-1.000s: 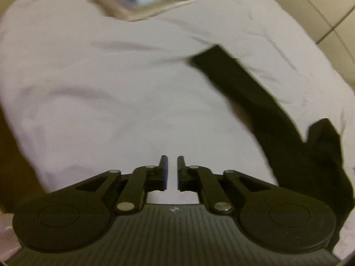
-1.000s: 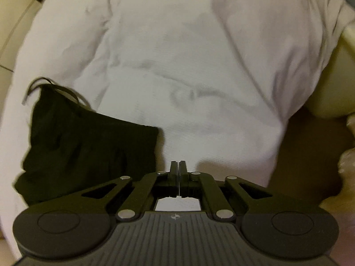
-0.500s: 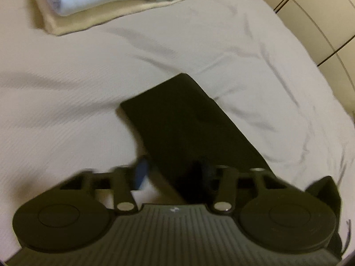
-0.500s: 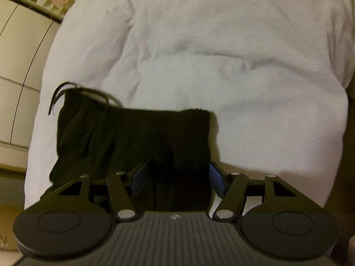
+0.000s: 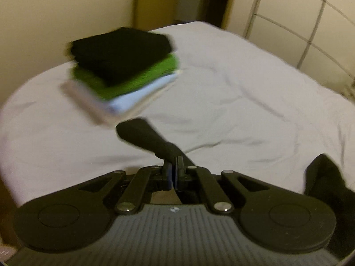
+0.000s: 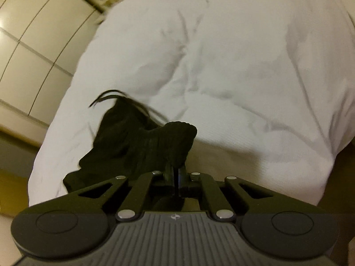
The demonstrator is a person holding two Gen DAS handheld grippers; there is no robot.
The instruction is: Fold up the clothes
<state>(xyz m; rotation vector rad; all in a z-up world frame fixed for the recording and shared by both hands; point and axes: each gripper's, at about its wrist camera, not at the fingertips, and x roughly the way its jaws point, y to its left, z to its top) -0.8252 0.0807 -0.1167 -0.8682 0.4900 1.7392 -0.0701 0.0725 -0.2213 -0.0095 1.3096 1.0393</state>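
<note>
We have the black garment lifted off the bed, each end pinched: our left gripper clamps one narrow end, our right gripper clamps the bunched, drawstring end. To fold it well, we judge both ends should be kept level and taut so the cloth hangs flat. A folded stack sits farther back on the bed.

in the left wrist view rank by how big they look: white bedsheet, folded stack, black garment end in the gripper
1. white bedsheet, fills most of the view
2. folded stack
3. black garment end pinched in the left gripper; it is nearer the camera and blurred, so true size is unsure
</note>
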